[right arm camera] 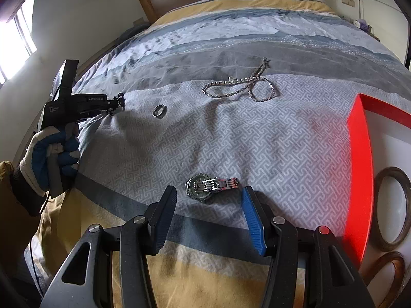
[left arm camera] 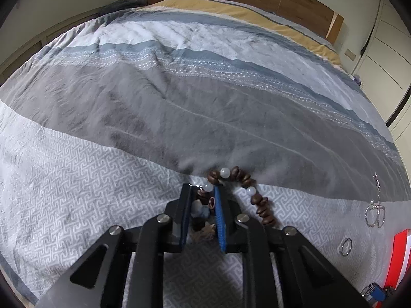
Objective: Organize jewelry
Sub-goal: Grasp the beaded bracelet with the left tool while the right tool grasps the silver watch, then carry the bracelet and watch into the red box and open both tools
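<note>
Now left tool (left arm camera: 203, 192) pinches the bead bracelet (left arm camera: 246, 192); right tool (right arm camera: 209, 197) gapes empty.

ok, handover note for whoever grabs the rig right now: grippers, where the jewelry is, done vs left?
Left gripper: closed on the brown bead bracelet, down on the bedspread; not lifted.
Right gripper: open, empty, jaws either side of the watch, not touching it.
On the bed: ring, sparkly chain.
Red tray at the right already holds two brown bangles.
Left: bracelet, watch, ring and chain probably all go to the tray.
</note>
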A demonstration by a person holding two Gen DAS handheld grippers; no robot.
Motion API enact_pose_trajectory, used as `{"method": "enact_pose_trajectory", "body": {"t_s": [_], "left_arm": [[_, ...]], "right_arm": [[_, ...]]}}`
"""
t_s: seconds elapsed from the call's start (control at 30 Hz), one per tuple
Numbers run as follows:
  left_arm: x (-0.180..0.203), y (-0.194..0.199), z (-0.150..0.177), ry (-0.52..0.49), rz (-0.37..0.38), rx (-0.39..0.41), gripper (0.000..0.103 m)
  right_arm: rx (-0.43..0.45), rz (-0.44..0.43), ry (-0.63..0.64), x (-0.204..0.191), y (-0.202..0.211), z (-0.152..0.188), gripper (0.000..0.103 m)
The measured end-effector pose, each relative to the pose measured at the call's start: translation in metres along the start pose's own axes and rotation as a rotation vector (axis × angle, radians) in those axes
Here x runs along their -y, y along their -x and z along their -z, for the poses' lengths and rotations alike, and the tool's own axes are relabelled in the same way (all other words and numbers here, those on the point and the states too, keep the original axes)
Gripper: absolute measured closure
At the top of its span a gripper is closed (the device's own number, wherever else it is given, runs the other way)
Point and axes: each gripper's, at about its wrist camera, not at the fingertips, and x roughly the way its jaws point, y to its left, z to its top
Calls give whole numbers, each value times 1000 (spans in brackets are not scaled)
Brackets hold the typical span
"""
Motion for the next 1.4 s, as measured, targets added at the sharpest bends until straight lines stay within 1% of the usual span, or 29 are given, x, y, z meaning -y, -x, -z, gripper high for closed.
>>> {"method": "enact_pose_trajectory", "body": {"t_s": [0.1,0.13,0.17,0.23,0.27,0.3,0.33,0.37,0.43,0.67,0.83,1.07,1.23,1.4], "left_arm": [[1,5,1,1,3,11,90],[2,7,2,3,4,10,94],[3,9,2,7,6,11,94],[5,12,4,8,12,11,94],[6,14,6,6,16,11,94],[7,15,8,4,18,9,94],[9,17,9,3,20,8,94],[11,20,11,2,23,8,94],[14,26,13,-2,30,9,94],[27,56,19,-22,50,23,94],[35,79,21,-37,65,34,94],[48,115,24,-49,92,52,94],[66,145,28,-66,119,67,94],[93,174,35,-88,168,81,94]], "right_arm": [[6,1,5,-3,-6,-4,50],[5,8,13,-4,-8,-5,51],[5,18,22,-5,-11,-5,52],[3,44,37,-7,-14,-5,60],[5,54,44,-7,-14,-4,60],[7,61,53,-8,-14,-2,64],[9,71,62,-8,-14,-1,65],[10,71,67,-9,-14,0,66],[13,64,69,-9,-12,1,72],[22,42,69,-13,5,5,73],[53,28,73,-21,31,3,73],[111,44,66,-21,75,-2,73],[150,71,49,-13,111,2,73],[187,108,20,8,150,10,73]]}}
